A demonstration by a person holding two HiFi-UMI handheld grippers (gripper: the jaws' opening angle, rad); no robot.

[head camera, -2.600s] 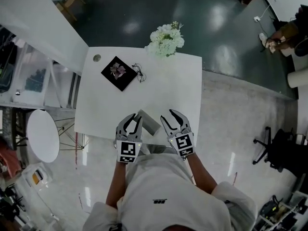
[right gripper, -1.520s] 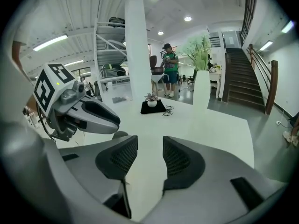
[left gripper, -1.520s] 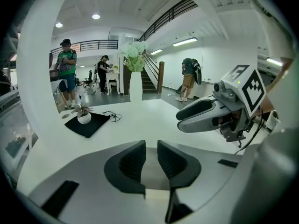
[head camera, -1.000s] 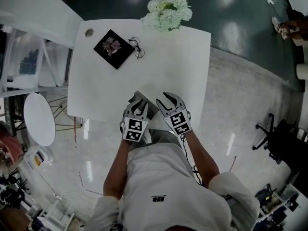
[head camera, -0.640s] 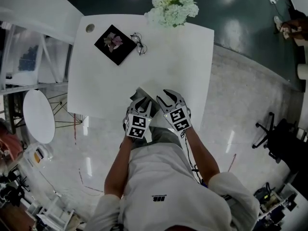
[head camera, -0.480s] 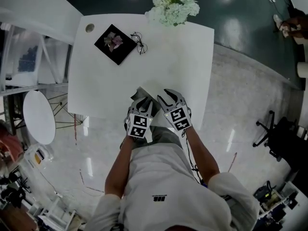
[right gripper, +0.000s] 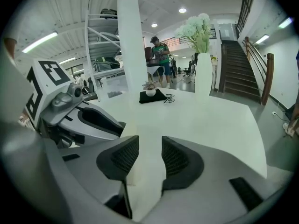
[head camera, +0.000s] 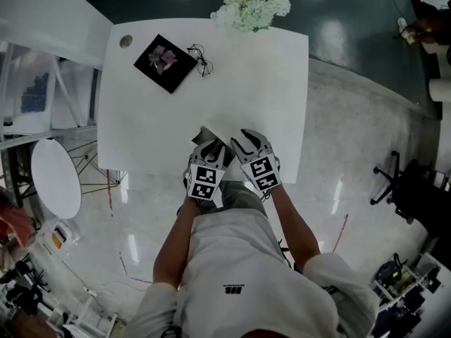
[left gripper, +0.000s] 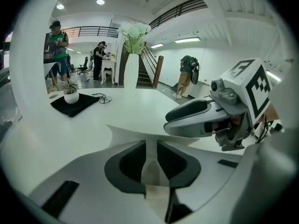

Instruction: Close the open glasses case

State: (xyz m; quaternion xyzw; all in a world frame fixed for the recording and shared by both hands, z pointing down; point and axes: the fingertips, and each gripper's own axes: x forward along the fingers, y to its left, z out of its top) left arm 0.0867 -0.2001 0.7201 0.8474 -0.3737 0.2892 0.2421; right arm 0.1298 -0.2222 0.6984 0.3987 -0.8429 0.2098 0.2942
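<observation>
The pale grey glasses case lies at the near edge of the white table, its lid raised. My left gripper is right on it. In the left gripper view the jaws are shut on a thin pale flap of the case. My right gripper stands beside the case on its right, open. In the right gripper view the bare table shows through its narrow gap, and a cream corner of the case sits against the left pad.
A black mat with a small potted plant lies at the far left of the table, with eyeglasses next to it. A vase of white flowers stands at the far edge. A round white side table is left of the table.
Both grippers have moved forward onto the case since the earliest frame, and the left one has closed on it. Over the last half second they hardly move.
</observation>
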